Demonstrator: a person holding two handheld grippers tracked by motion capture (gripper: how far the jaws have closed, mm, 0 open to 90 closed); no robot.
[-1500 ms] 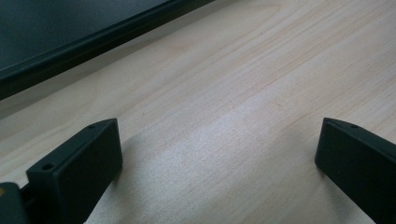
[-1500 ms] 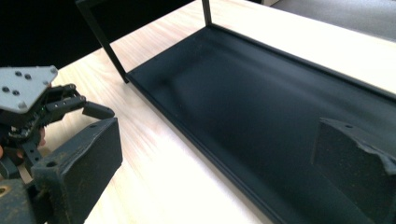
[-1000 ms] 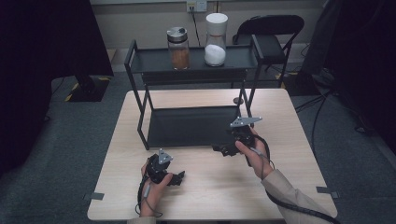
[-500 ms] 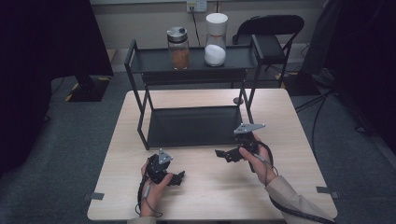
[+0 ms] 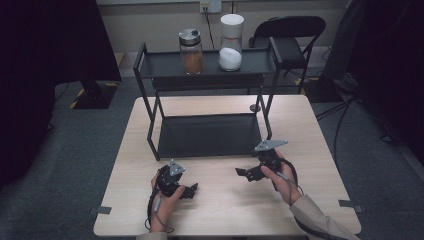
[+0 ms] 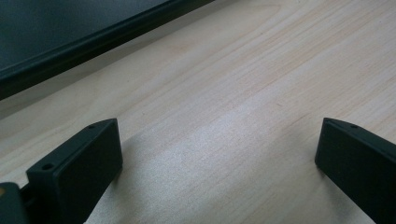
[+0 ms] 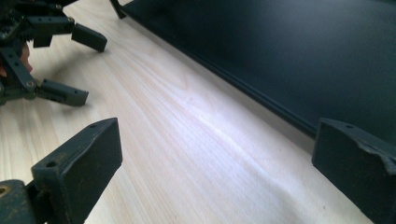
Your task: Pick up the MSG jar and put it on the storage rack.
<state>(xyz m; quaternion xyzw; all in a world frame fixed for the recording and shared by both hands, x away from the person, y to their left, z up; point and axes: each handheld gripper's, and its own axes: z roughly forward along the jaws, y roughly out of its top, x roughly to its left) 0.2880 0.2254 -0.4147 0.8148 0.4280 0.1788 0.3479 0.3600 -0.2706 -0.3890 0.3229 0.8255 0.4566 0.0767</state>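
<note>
Left gripper [image 5: 189,190]: I hold it low over the desk [image 5: 220,210] near the front edge, left of middle; jaws spread wide, nothing between them; in its own view only bare wood lies between the jaws, the rack's lower tray edge beyond.
Right gripper [image 5: 246,173]: I hold it just in front of the rack [image 5: 150,117], toward its right leg; jaws wide apart and empty, pointing left toward my other gripper.
Brown jar [image 5: 191,51]: upright on the rack's top shelf, left of middle, at the desk's far edge.
White jar [image 5: 231,42]: upright just beside the brown jar, to its right; whether they touch I cannot tell.
Lower tray [image 5: 210,134]: bare, resting on the desk.
Risk: both jars stand high and well apart from my grippers; reaching up, I judge a jaw could catch the shelf rim or the upright post; a push on one jar could tip it into its neighbour.
Risk, between grippers: they face each other closely; a careless swing could knock them together.
</note>
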